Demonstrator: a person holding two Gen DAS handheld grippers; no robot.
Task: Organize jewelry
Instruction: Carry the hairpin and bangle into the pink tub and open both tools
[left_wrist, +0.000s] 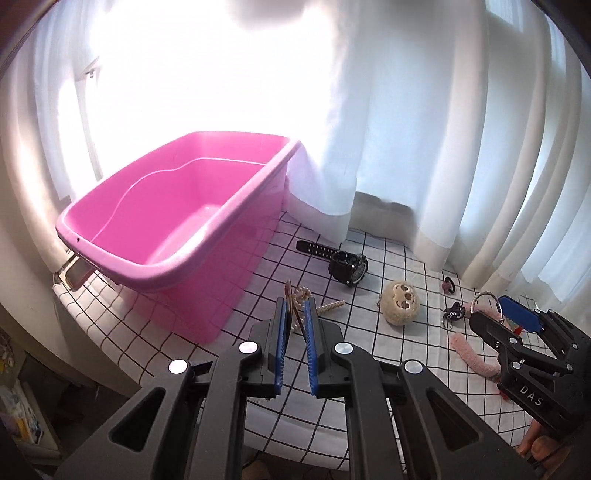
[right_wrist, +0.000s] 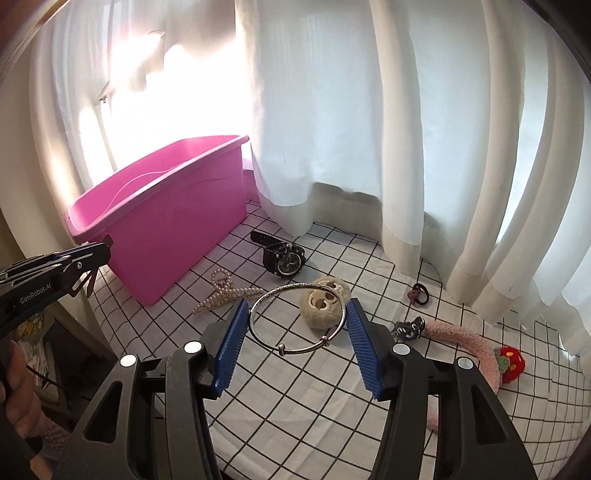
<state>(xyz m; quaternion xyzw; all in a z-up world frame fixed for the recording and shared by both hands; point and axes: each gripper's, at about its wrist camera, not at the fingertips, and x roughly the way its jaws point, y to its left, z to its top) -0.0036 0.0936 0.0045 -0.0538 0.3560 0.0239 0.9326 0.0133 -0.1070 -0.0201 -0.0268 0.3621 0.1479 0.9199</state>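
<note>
Two grippers are up over the checked cloth. My right gripper has its fingers clamped on the sides of a silver bangle, held off the cloth. My left gripper is pinched on a thin brown clip, just right of the pink bin. On the cloth beyond lie a pearl clip, a black watch, a beige plush and a pink headband.
</note>
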